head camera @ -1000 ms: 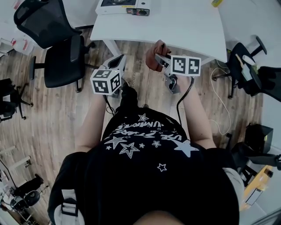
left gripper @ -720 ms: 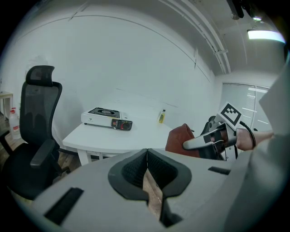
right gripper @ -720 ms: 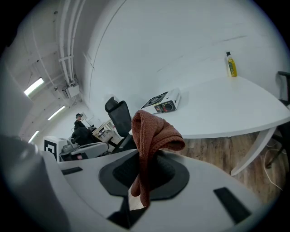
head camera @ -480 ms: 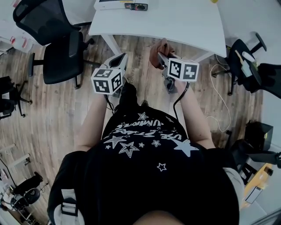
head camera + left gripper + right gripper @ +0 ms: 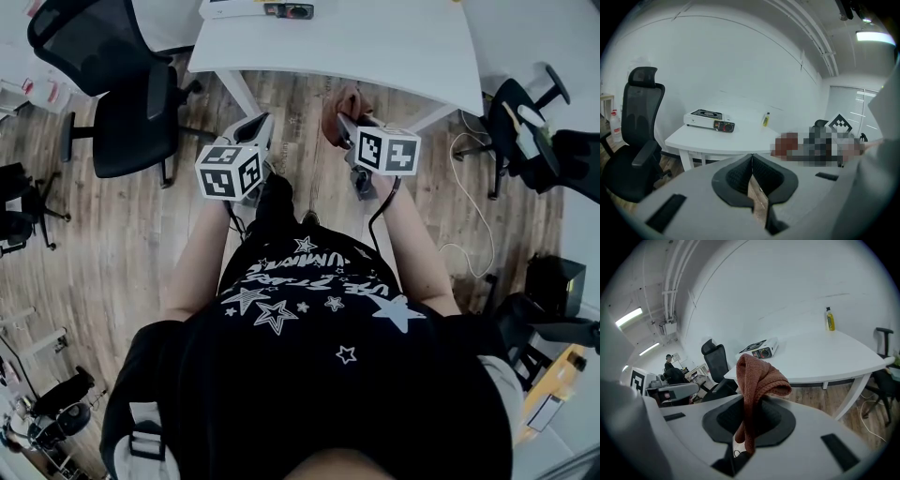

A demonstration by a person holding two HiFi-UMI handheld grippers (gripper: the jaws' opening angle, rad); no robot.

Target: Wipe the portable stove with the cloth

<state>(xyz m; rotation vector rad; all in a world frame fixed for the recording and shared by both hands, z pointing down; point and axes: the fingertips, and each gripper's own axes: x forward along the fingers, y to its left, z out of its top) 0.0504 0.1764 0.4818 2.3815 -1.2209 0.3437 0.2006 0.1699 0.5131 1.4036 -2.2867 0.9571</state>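
Person (image 5: 309, 319) stands short of white table (image 5: 375, 47), gripper in each hand. Right gripper (image 5: 747, 414) – jaws clamped on rust-brown cloth (image 5: 757, 376), which folds up over them. Left gripper (image 5: 752, 177) – jaws pressed together, nothing between. Stove (image 5: 708, 120) sits at table's far side, well apart from both grippers.

Inventory, counted across views.
1 white table (image 5: 820, 355), 1 portable stove (image 5: 705, 119), 1 cloth (image 5: 757, 378), 1 yellow bottle (image 5: 829, 318); 2 grippers: left gripper (image 5: 752, 158), right gripper (image 5: 749, 401).

Knitted cloth (image 5: 757, 380), glossy white table (image 5: 825, 355)
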